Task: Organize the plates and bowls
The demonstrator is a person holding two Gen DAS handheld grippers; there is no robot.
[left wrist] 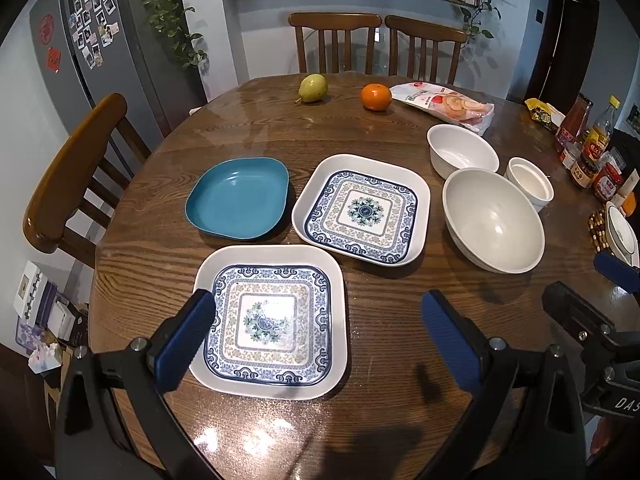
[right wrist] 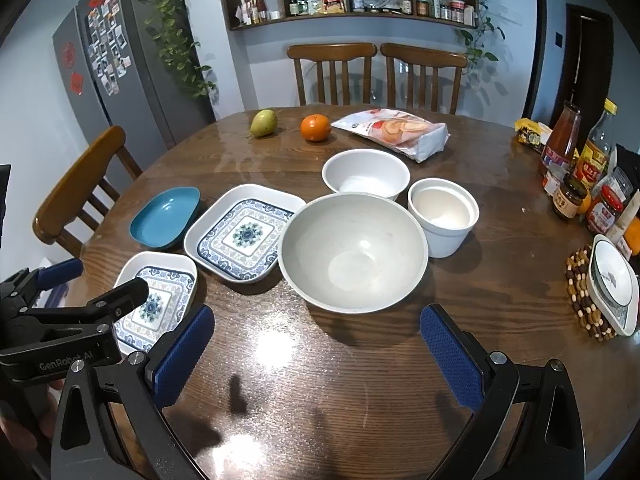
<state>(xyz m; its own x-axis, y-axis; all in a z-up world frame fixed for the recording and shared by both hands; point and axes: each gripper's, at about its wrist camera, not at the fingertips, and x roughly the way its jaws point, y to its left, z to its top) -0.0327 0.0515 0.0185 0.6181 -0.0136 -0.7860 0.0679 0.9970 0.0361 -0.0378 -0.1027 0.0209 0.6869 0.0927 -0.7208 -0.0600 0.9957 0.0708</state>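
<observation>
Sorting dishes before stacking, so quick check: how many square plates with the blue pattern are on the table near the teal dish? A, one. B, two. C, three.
B: one patterned plate lies nearest the camera, a second sits beside the teal dish.

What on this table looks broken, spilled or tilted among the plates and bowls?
Nothing stands out. The two patterned plates, the blue plate and the three white bowls sit flat, unstacked and apparently intact, and no spill is visible.
</observation>
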